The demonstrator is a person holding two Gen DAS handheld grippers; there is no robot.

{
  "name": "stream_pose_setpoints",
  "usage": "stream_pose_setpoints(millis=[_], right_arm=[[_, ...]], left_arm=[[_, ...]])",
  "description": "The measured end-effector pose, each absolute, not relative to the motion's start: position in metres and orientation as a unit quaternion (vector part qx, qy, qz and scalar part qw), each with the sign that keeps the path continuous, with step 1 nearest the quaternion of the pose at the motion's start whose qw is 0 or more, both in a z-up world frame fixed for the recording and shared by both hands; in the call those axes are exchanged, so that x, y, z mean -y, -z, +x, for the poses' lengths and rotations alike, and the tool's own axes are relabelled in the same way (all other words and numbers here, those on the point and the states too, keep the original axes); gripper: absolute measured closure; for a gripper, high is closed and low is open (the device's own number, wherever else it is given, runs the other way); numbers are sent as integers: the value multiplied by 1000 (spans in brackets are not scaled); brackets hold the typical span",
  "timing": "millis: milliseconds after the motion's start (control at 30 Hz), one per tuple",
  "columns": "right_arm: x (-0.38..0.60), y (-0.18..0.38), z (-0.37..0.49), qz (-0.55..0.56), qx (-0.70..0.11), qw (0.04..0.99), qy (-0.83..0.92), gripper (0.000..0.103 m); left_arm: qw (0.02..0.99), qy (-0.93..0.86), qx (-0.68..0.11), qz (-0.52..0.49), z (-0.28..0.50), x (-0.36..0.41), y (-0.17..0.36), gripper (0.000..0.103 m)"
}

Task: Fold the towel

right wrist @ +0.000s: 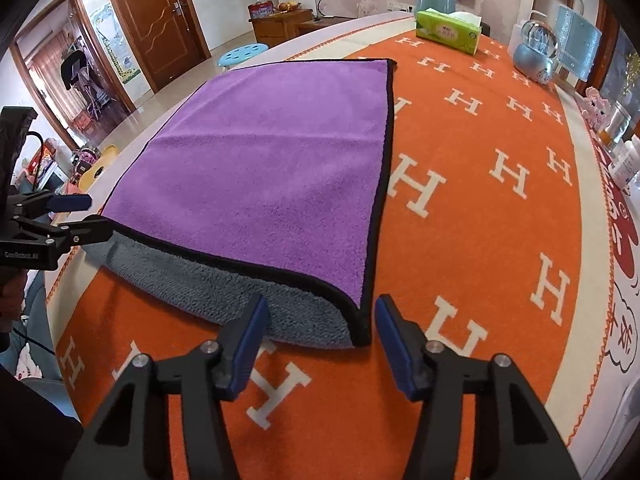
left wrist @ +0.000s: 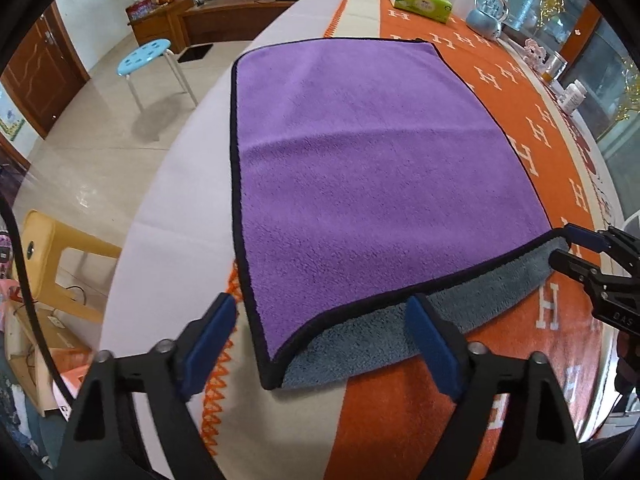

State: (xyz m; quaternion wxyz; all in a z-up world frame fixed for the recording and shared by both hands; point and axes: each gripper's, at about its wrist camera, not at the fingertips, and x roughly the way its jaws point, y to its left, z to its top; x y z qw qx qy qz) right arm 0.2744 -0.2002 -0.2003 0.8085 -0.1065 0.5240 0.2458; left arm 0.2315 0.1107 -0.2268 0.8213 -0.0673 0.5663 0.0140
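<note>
Your left gripper point(left wrist: 324, 344) has its fingers spread wide, holding nothing, with the near left corner of the towel point(left wrist: 360, 168) lying between them. Your right gripper point(right wrist: 320, 340) is spread wide too, with the near right corner just ahead of its fingertips. The purple towel lies flat on the orange tablecloth point(right wrist: 480, 240), its near edge turned up to show grey. Beyond your fingers sit a green tissue box point(right wrist: 448, 32) and a glass globe point(right wrist: 536, 52); past the table stand a blue stool point(left wrist: 144, 56) and wooden doors point(right wrist: 156, 24).
</note>
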Motion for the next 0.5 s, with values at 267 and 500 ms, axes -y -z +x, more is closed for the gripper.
stream_pose_setpoints(millis=[267,500], right_arm=[[202,200,272,-103,-529,806,-245,63],[207,195,271,-103,-526,810,-240,79]], left_arm=[[814,21,-574,-86,233,-108,230,63],[809,14,-582,-79,230,-109,228,75]])
